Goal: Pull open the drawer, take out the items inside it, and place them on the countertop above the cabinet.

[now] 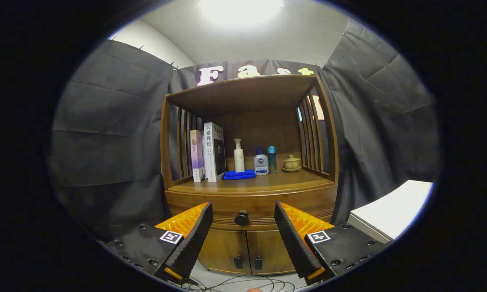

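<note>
Facing the cabinet (249, 202) squarely, the gripper (243, 215) is held with its fingers spread wide and nothing between them. The round knob (241, 218) of the drawer (251, 205) is seen in the gap between the fingertips but beyond them, not yet touched. The drawer is shut, so its contents cannot be judged. For a clean pull, the knob should be centred between the fingers, gripped on both sides, and drawn straight back without tilt. Above the drawer, the countertop (263, 183) carries books (209, 152), a folded blue cloth (239, 174), bottles (261, 162) and, apparently, a small lidded cup (291, 163); free room is left along its front.
</note>
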Motion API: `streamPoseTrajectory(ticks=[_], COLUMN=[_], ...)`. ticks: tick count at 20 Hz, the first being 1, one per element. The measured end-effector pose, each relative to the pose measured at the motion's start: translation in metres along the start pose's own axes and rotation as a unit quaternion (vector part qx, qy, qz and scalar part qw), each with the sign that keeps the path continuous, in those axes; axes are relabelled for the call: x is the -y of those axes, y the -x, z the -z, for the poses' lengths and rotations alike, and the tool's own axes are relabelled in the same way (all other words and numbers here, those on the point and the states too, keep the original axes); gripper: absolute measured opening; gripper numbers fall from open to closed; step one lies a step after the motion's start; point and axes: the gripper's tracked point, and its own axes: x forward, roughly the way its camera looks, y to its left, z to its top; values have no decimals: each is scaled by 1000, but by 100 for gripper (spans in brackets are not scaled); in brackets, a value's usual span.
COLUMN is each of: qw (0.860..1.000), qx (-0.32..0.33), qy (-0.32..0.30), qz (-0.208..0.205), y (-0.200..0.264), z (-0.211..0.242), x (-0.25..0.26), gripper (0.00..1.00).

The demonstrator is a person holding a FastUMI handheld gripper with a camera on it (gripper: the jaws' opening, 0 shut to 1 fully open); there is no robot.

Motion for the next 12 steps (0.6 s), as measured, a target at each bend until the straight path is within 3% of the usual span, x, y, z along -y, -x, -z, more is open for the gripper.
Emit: streamPoseTrajectory(ticks=[12], qw=[1000], qx=[-12], qy=[-5], qz=[-1], y=[-48], z=[4], x=[-6], gripper=[95])
